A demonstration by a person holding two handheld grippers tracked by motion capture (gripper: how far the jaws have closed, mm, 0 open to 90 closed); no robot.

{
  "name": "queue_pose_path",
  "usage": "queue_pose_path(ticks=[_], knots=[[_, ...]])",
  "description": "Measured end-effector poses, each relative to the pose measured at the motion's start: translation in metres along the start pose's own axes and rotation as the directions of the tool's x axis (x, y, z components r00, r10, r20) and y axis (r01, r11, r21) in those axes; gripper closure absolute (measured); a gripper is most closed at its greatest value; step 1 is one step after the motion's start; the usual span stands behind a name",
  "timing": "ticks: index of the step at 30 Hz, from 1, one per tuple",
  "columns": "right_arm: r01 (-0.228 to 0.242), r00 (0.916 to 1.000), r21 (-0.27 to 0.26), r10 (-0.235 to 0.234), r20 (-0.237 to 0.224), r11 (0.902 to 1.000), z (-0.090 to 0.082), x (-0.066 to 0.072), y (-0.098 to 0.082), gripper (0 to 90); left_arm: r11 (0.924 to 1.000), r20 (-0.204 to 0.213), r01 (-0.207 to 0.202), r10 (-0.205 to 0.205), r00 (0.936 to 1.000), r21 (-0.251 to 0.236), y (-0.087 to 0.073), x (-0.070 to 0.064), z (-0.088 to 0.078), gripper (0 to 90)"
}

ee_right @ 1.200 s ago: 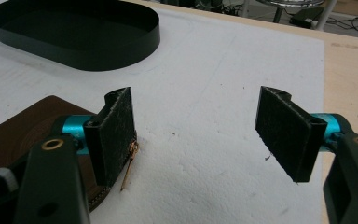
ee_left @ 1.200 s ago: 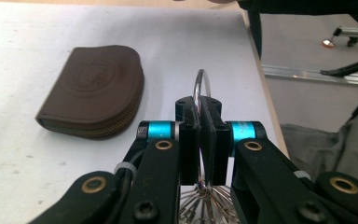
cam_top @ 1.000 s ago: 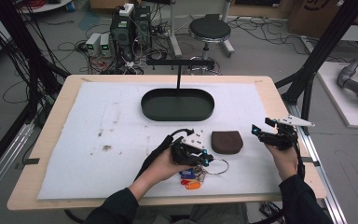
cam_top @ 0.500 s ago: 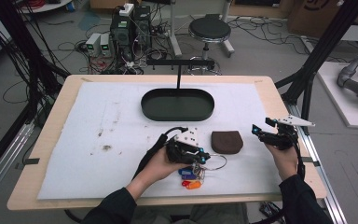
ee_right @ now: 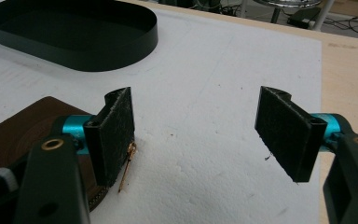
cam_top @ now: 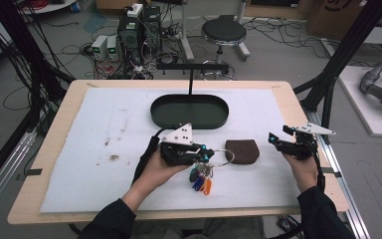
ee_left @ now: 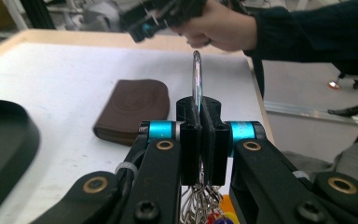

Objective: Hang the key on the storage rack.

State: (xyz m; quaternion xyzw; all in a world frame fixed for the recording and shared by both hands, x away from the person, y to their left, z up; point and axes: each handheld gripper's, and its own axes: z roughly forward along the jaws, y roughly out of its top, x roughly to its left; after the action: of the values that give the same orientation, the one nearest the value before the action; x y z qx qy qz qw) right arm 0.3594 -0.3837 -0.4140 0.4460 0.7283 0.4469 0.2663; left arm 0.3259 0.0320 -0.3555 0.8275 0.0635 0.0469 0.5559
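My left gripper (cam_top: 206, 155) is shut on a metal key ring (cam_top: 225, 157); a bunch of keys with coloured tags (cam_top: 202, 177) hangs below it over the white mat. In the left gripper view the ring (ee_left: 196, 74) stands on edge, pinched between the pads of that gripper (ee_left: 199, 107). A brown pouch (cam_top: 242, 151) lies just right of the ring. My right gripper (cam_top: 278, 135) hovers open to the right of the pouch, with nothing between its pads (ee_right: 196, 126). The pouch (ee_right: 23, 126) and its zip pull (ee_right: 128, 163) lie beside that gripper's left jaw.
A black oval tray (cam_top: 189, 124) stands behind the left gripper, with a black T-shaped stand (cam_top: 191, 67) at the table's far edge. The white mat (cam_top: 104, 129) covers most of the wooden table and carries a few dark stains at the left.
My left gripper has moved left and up with the key ring, and the keys have come up off the mat. The right gripper has stayed where it was.
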Motion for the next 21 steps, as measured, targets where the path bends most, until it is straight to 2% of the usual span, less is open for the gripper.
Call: queue_pose_path(ticks=[6, 12, 15, 21], knots=[[-0.001, 1.0, -0.001, 0.001, 0.003, 1.0, 0.0, 0.0, 0.0, 28.9, 0.9983, -0.048, 0.0, -0.003, 0.9988, -0.058, 0.007, 0.004, -0.02, 86.5], [-0.001, 1.0, -0.001, 0.001, 0.003, 1.0, 0.0, 0.0, 0.0, 28.9, 0.9936, -0.103, 0.001, -0.013, 0.9946, -0.113, 0.011, 0.013, -0.039, 86.5], [-0.003, 1.0, 0.001, 0.003, 0.004, 1.0, 0.001, 0.0, 0.0, 28.9, 0.9905, -0.133, 0.003, -0.021, 0.9909, -0.138, 0.013, 0.018, -0.047, 86.5], [-0.003, 1.0, 0.002, 0.003, 0.006, 1.0, 0.001, 0.0, 0.001, 28.9, 0.987, -0.202, -0.002, -0.031, 0.9789, -0.16, 0.017, 0.031, -0.062, 86.5]])
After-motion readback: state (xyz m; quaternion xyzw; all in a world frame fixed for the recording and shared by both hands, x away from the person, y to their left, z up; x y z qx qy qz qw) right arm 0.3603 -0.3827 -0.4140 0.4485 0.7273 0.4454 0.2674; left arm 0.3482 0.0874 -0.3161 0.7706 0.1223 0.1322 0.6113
